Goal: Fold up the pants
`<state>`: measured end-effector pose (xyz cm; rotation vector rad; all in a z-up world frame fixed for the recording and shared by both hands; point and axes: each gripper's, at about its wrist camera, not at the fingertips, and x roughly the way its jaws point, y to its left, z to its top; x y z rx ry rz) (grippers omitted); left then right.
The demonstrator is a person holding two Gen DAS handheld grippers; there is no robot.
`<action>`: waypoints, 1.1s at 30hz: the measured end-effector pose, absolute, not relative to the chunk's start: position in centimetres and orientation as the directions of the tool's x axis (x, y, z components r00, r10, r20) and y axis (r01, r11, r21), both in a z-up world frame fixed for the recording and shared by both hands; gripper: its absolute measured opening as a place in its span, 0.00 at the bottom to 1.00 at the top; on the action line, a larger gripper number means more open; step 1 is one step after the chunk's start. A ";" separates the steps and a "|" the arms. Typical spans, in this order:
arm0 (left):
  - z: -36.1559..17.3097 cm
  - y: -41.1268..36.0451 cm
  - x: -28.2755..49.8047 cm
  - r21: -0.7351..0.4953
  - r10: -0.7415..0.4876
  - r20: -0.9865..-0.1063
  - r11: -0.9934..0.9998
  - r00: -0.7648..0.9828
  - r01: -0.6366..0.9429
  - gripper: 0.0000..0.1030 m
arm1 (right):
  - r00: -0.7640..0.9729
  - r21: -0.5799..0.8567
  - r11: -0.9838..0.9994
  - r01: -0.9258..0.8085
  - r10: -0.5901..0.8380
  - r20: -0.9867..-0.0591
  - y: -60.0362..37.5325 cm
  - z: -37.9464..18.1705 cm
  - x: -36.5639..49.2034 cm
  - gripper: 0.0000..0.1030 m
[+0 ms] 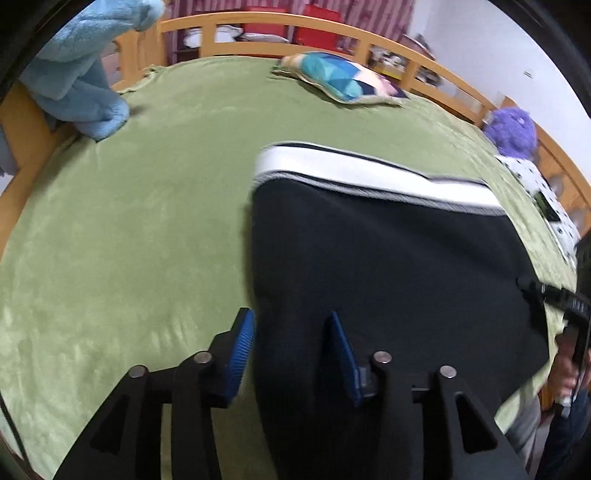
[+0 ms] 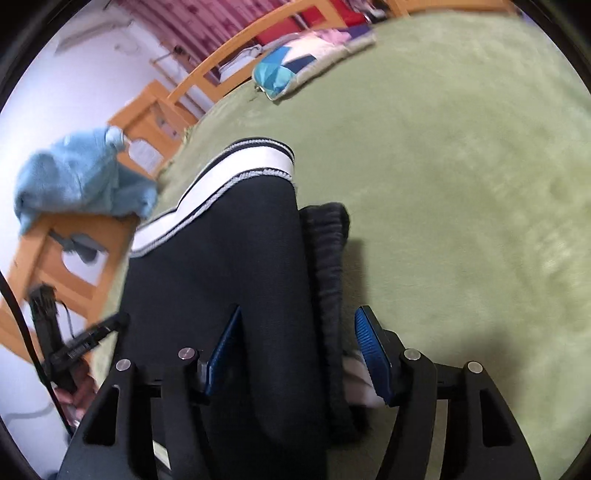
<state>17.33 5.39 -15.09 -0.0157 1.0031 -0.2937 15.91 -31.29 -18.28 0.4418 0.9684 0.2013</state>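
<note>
Black pants (image 1: 388,258) with a white striped band (image 1: 369,177) lie folded on the green bed cover (image 1: 129,240). My left gripper (image 1: 293,354) hangs open just above their near left edge; black cloth shows between the blue pads (image 1: 242,354), which do not press on it. In the right wrist view the pants (image 2: 221,258) run away from my right gripper (image 2: 299,350), and a dark ribbed waistband (image 2: 328,240) sticks out along their right side. This gripper is open too, with the cloth lying loose between its pads. The other gripper (image 2: 85,339) shows at the left.
A fluffy light-blue garment (image 1: 81,81) hangs over the wooden bed rail (image 1: 280,22). A patchwork pillow (image 1: 343,77) lies at the far side, with a purple plush toy (image 1: 513,129) and a dotted white cloth (image 1: 535,184) at the right. A person's hand (image 1: 565,373) holds the right gripper.
</note>
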 end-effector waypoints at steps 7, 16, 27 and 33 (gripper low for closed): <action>-14.7 6.7 14.7 -0.176 -0.259 -0.814 0.963 0.521 0.203 0.55 | 0.679 0.298 0.953 -0.044 0.248 -0.691 -30.2 -13.3 16.8 0.64; -12.5 7.8 12.1 -0.227 -0.293 -0.772 0.956 0.564 0.186 0.56 | 0.701 0.532 0.843 -0.072 0.422 -0.575 -31.7 -13.8 18.2 0.11; -12.6 4.9 9.2 -0.185 -0.299 -0.773 0.950 0.560 0.252 0.59 | 0.686 0.377 0.917 0.129 0.192 -0.702 -32.4 -14.9 12.9 0.34; -18.1 4.3 6.6 -0.114 -0.199 -0.820 0.975 0.537 0.189 0.67 | 0.634 0.269 0.963 0.031 0.190 -0.750 -29.3 -17.0 6.7 0.34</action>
